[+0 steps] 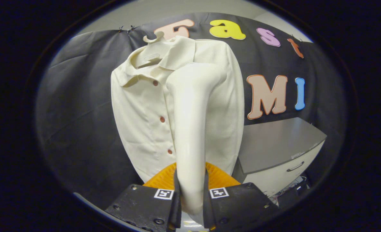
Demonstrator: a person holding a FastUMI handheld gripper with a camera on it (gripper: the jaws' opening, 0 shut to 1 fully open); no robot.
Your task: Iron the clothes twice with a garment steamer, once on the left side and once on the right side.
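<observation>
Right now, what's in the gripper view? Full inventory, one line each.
shirt: 1, cream with reddish buttons, hanging on the booth wall, beyond the fingers.
hanger: 1, cream, hook showing above the shirt collar.
steamer: 1, cream, upright between the fingers, head up against the right half of the shirt.
cabinet: 1, grey top, white drawer front with a handle, right of the shirt.
wall cloth: 1, black, behind the shirt.
cables: a few, dark and white, below the cabinet; details unclear.
gripper: 1, both fingers pressed on the steamer handle.
</observation>
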